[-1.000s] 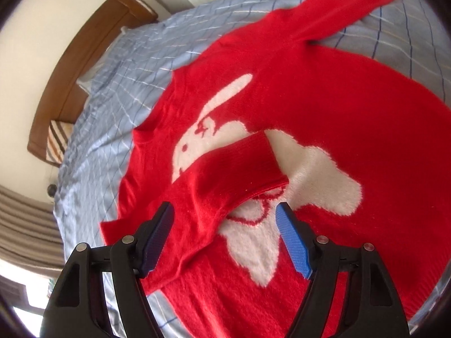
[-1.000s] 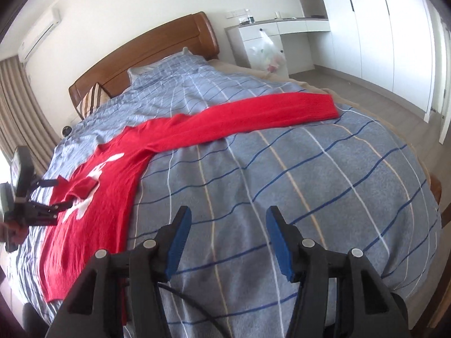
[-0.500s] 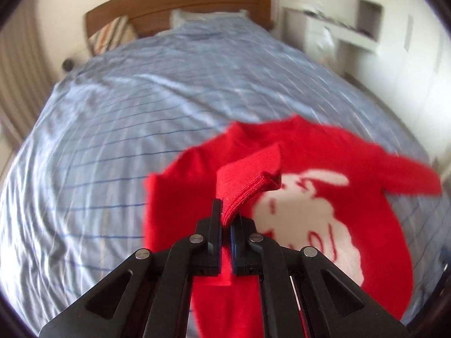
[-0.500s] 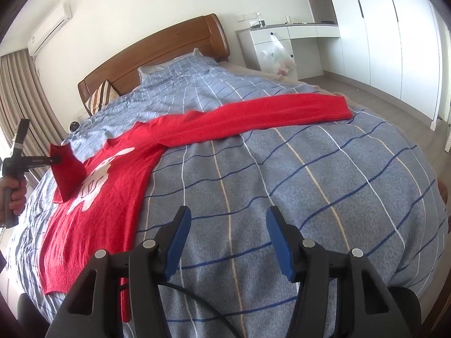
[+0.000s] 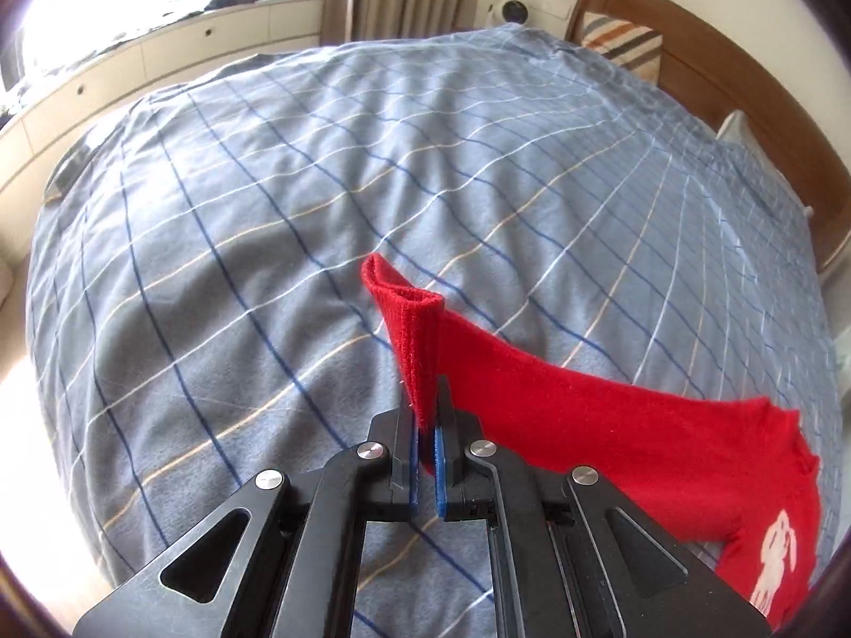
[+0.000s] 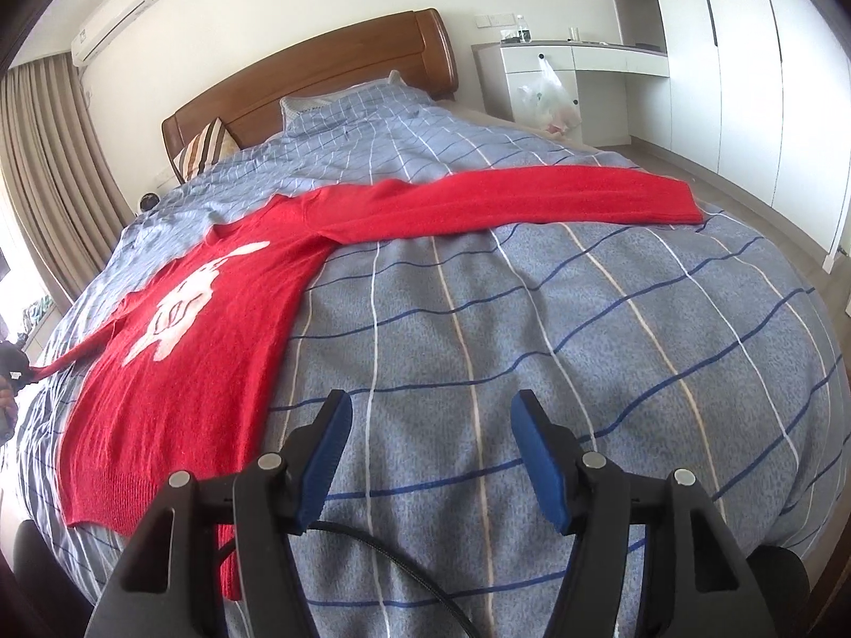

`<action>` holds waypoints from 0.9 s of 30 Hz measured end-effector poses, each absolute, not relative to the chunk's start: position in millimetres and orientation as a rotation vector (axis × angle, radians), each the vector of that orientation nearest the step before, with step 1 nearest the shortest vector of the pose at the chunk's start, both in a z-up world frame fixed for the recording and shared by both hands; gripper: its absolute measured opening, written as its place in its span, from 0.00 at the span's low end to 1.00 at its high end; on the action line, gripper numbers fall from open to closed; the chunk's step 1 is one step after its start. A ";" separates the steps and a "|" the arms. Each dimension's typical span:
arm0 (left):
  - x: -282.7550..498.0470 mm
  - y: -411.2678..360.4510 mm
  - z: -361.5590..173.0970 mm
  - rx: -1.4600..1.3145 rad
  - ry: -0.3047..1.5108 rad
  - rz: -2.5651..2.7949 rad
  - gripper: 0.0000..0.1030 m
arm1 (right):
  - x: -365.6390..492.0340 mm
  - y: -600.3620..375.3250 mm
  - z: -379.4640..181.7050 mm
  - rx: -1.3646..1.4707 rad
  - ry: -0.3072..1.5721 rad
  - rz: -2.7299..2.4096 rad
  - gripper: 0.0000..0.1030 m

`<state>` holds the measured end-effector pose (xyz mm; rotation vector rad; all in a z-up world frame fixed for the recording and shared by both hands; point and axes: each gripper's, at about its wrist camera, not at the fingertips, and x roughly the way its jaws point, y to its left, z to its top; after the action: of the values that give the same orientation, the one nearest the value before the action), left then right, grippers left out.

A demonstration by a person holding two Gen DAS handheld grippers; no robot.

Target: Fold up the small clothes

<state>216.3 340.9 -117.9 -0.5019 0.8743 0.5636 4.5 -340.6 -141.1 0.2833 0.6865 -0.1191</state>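
A red sweater [image 6: 202, 329] with a white rabbit picture lies flat on the bed. Its right sleeve [image 6: 505, 202] stretches out toward the bed's right side. My left gripper [image 5: 424, 425] is shut on the cuff of the left sleeve [image 5: 409, 329], which it holds stretched out from the sweater's body [image 5: 744, 505] above the cover. At the far left edge of the right wrist view the same sleeve [image 6: 69, 356] runs to a hand. My right gripper [image 6: 428, 425] hovers over bare cover near the sweater's hem; its jaws are opening with nothing between them.
The bed carries a blue-grey checked cover [image 6: 585, 345], a wooden headboard [image 6: 319, 69] and a striped cushion [image 5: 622, 45]. A window bench [image 5: 159, 42] and curtains stand on the left side, white cupboards [image 6: 744, 53] and a desk on the right.
My left gripper shut on the left sleeve's cuff, lifted it off the rabbit picture and swung it out to the sweater's left side. The right gripper's jaws widened a little.
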 end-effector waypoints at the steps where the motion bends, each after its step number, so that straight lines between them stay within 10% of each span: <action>1: 214.2 342.7 -123.5 -0.506 0.879 0.567 0.03 | 5.1 -339.5 -141.9 0.279 0.690 -0.119 0.60; 27: 200.3 358.3 -165.8 -0.568 0.912 0.544 0.03 | 10.3 -330.8 -148.9 0.256 0.719 -0.118 0.60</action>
<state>200.3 358.3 -165.8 -0.5680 0.9123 0.5444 10.3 -330.8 -148.9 0.2556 0.7194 -0.1176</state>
